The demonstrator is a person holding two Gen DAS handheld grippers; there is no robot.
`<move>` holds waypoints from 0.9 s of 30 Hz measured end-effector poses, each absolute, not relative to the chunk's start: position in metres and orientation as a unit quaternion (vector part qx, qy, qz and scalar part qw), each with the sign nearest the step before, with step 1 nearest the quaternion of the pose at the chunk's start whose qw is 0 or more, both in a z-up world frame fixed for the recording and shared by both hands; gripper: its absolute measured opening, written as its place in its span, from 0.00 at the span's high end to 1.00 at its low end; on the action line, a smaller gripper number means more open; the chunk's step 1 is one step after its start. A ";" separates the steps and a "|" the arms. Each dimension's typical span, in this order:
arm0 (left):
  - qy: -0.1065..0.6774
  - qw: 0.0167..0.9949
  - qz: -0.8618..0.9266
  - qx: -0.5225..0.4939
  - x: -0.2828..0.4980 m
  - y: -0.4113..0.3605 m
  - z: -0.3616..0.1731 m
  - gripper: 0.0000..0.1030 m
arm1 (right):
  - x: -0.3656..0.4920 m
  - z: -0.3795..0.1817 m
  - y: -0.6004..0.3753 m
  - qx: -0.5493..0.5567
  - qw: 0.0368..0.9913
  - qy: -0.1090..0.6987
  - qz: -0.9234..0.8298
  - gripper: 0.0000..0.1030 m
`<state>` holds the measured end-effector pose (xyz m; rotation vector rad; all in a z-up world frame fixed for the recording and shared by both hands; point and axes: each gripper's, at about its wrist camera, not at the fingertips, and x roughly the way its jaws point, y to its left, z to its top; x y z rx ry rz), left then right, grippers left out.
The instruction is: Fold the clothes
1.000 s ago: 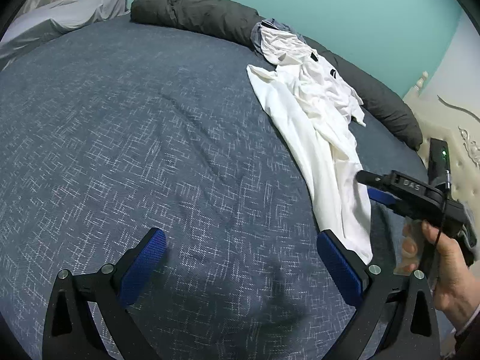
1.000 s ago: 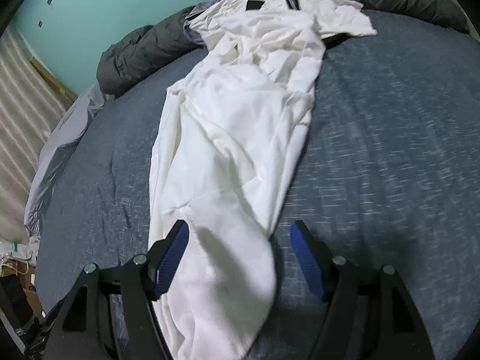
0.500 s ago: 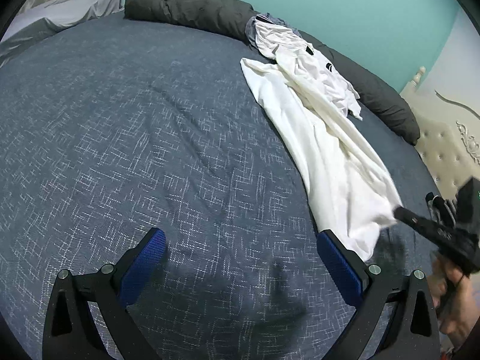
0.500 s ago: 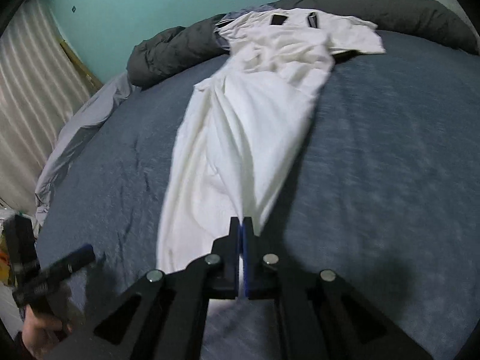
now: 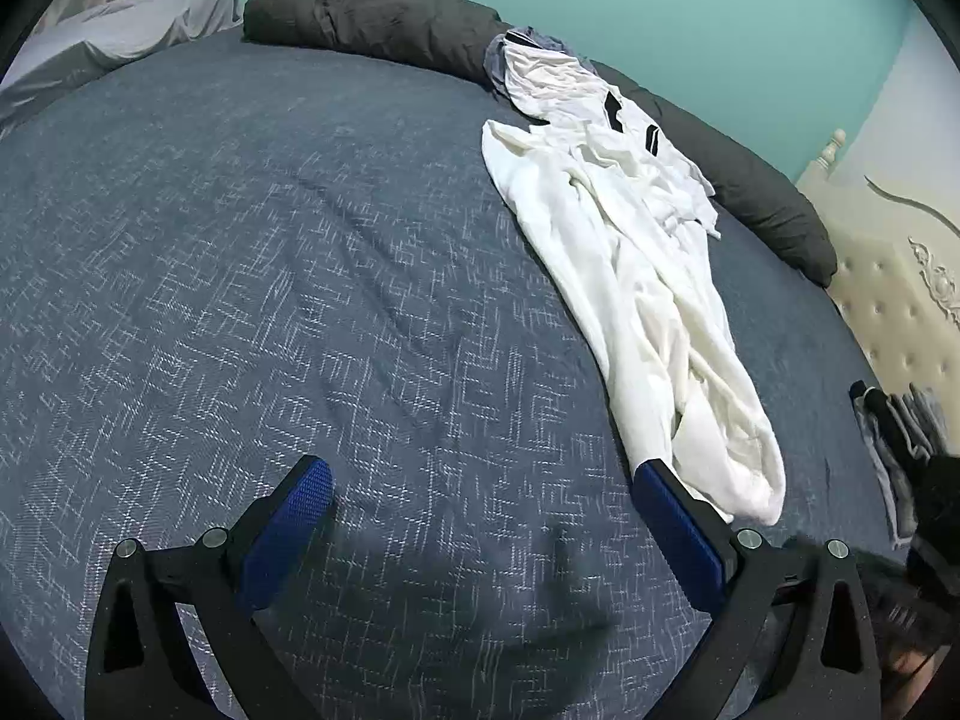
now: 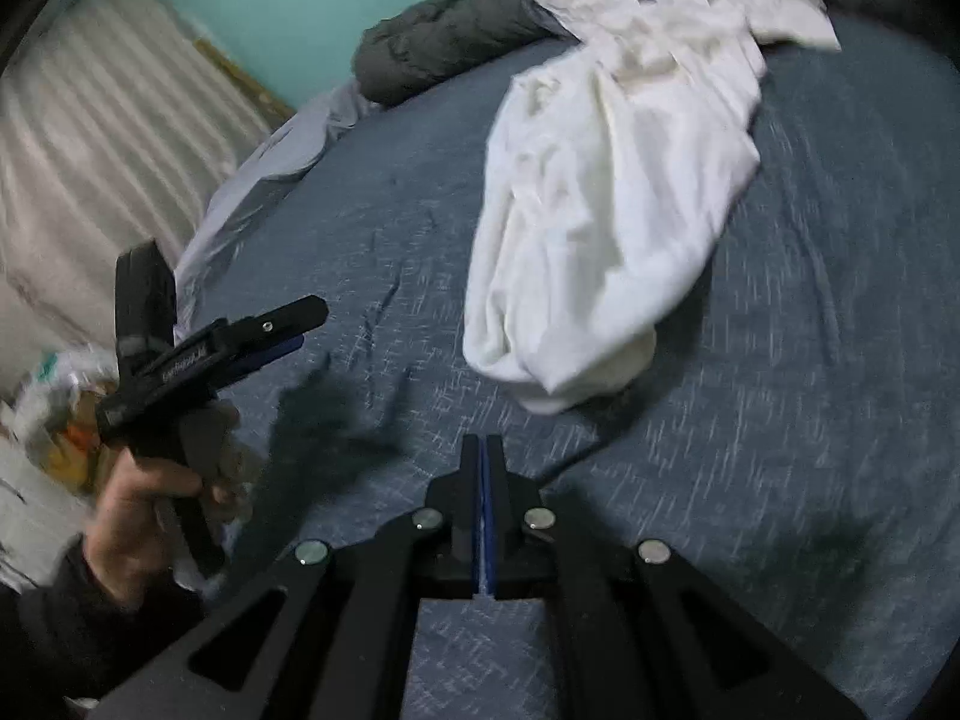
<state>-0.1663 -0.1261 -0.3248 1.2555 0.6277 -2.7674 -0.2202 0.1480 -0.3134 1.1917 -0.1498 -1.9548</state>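
A long white garment (image 5: pixel 636 276) lies crumpled on the blue patterned bed cover (image 5: pixel 300 300), and its near end is bunched into a roll (image 6: pixel 558 354). My left gripper (image 5: pixel 480 474) is open low over bare cover, its right pad just beside the garment's near end. It also shows from the side in the right wrist view, where a hand (image 6: pixel 144 498) holds the left gripper (image 6: pixel 303 327). My right gripper (image 6: pixel 483 441) is shut with nothing between its pads. It sits a short way in front of the garment's rolled end, with a strip of cover between them.
A dark grey duvet (image 5: pixel 372 18) is rolled along the bed's far edge under a teal wall. A cream tufted headboard (image 5: pixel 900 300) stands at the right, with dark clothes (image 5: pixel 894 420) below it. A grey sheet (image 6: pixel 282 150), pale curtain (image 6: pixel 102 120) and bags (image 6: pixel 66 420) are at the left.
The right gripper closed at the garment's near end, then drew back shut and empty, out of the left wrist view. The garment's end now lies bunched. The left gripper kept still.
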 end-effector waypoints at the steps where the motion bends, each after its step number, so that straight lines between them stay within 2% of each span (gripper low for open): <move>1: 0.201 0.020 -0.892 0.404 -0.168 -0.126 -0.324 0.00 | -0.226 -0.309 0.153 0.466 0.401 -0.071 -0.785 0.99; 3: 0.198 0.021 -0.893 0.403 -0.170 -0.125 -0.324 0.00 | -0.241 -0.304 0.168 0.451 0.364 -0.100 -0.809 0.94; 5: 0.196 0.021 -0.894 0.403 -0.172 -0.123 -0.324 0.00 | -0.257 -0.301 0.182 0.439 0.324 -0.129 -0.828 0.75; 6: 0.195 0.020 -0.894 0.403 -0.171 -0.123 -0.324 0.00 | -0.266 -0.301 0.187 0.438 0.306 -0.140 -0.833 0.58; 7: 0.195 0.019 -0.894 0.403 -0.171 -0.122 -0.325 0.00 | -0.278 -0.301 0.191 0.438 0.288 -0.152 -0.838 0.52; 10: 0.198 0.014 -0.892 0.406 -0.174 -0.121 -0.327 0.00 | -0.314 -0.307 0.184 0.446 0.266 -0.155 -0.840 0.52; 11: 0.197 0.013 -0.892 0.408 -0.174 -0.120 -0.328 0.00 | -0.325 -0.309 0.178 0.451 0.258 -0.147 -0.842 0.50; 12: 0.196 0.013 -0.891 0.409 -0.175 -0.120 -0.329 0.00 | -0.336 -0.310 0.172 0.454 0.250 -0.139 -0.844 0.44; 20: 0.194 0.010 -0.890 0.412 -0.178 -0.121 -0.331 0.00 | -0.409 -0.334 0.142 0.481 0.219 -0.142 -0.837 0.42; 24: 0.197 0.008 -0.890 0.412 -0.180 -0.122 -0.332 0.00 | -0.419 -0.346 0.131 0.487 0.205 -0.125 -0.840 0.43; 27: 0.202 0.011 -0.888 0.413 -0.180 -0.124 -0.332 0.00 | -0.409 -0.346 0.128 0.476 0.232 -0.117 -0.840 0.73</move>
